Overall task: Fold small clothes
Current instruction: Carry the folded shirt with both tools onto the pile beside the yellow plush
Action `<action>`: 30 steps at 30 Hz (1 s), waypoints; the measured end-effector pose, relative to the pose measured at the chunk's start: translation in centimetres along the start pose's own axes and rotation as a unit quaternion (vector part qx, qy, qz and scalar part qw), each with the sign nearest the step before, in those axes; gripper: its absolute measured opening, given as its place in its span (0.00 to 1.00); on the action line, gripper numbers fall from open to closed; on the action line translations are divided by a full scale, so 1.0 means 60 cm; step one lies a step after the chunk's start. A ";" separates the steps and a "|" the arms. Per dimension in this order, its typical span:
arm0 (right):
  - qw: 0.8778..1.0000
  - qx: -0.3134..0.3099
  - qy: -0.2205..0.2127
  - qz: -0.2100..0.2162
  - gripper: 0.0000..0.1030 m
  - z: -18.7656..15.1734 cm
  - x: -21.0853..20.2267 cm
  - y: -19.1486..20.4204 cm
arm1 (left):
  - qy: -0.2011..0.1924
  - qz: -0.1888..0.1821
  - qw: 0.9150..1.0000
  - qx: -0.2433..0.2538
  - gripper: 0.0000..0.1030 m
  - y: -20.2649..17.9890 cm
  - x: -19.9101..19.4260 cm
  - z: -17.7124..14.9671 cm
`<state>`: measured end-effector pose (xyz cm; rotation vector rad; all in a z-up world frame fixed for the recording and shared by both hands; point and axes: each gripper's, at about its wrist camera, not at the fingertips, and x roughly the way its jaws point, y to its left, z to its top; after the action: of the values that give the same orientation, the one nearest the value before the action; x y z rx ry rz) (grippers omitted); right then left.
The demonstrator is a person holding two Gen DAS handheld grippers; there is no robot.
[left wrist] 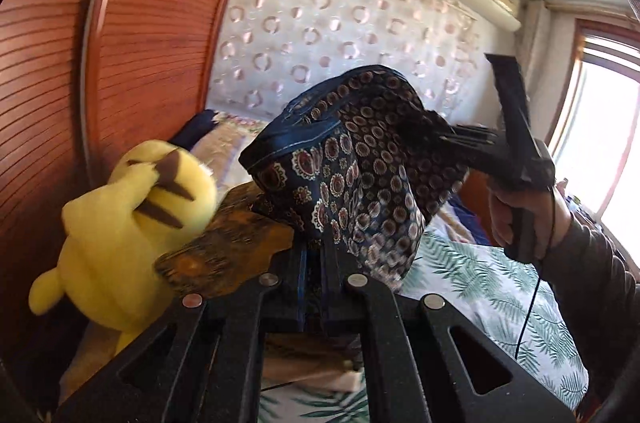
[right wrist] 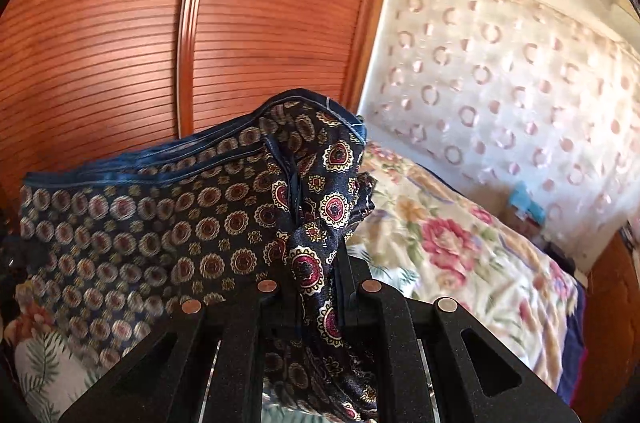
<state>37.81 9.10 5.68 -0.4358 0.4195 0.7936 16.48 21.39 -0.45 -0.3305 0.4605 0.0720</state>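
Taking the patterned garment (left wrist: pixel 360 159) as the landmark, a dark blue cloth printed with round medallions and edged with a blue band: furthest left of it in the left wrist view stands the reddish slatted wardrobe (left wrist: pixel 120 43), then a yellow plush toy (left wrist: pixel 132 215) with brown stripes, just beside the cloth's lower left corner, with a brown patterned cushion (left wrist: pixel 224 247) between toy and cloth. The garment hangs in the air above the leaf-print bed sheet (left wrist: pixel 480 283), stretched between the two tools. Its long axis runs across, from the left gripper (left wrist: pixel 312 263) low in the near foreground up to the right gripper (left wrist: pixel 448 137) at its right end, the banded edge uppermost. Both tongs are closed on the cloth: the left pinches its lower corner, the right bites a bunched fold. A hand (left wrist: pixel 520 215) in a dark sleeve holds the right tool, right of the cloth. In the right wrist view the garment (right wrist: pixel 160 223) spreads leftward from the right gripper (right wrist: pixel 316 271), with a floral quilt (right wrist: pixel 460 243) to its right
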 end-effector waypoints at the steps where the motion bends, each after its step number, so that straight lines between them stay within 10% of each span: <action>1: 1.000 -0.003 0.003 0.005 0.10 0.007 0.021 0.002 | 0.004 0.003 1.000 -0.004 0.05 0.009 0.003 -0.003; 11: 0.999 -0.005 0.049 0.011 0.16 0.038 0.170 0.008 | 0.042 0.040 0.998 0.000 0.06 0.033 0.026 -0.031; 16: 0.999 0.028 0.022 -0.023 0.47 0.057 0.189 -0.017 | 0.034 0.041 0.999 0.006 0.06 0.025 0.020 -0.038; 22: 0.998 0.051 -0.015 -0.026 0.53 0.062 0.175 -0.047 | 0.032 0.045 0.998 0.012 0.06 0.029 0.017 -0.035; 30: 0.997 0.071 0.015 0.023 0.54 -0.014 0.139 -0.038 | 0.014 0.072 0.996 0.041 0.46 0.022 0.003 -0.035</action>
<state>44.59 12.11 1.20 -0.3067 0.5111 0.7980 15.55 21.97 -2.66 -0.2166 0.5141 0.1890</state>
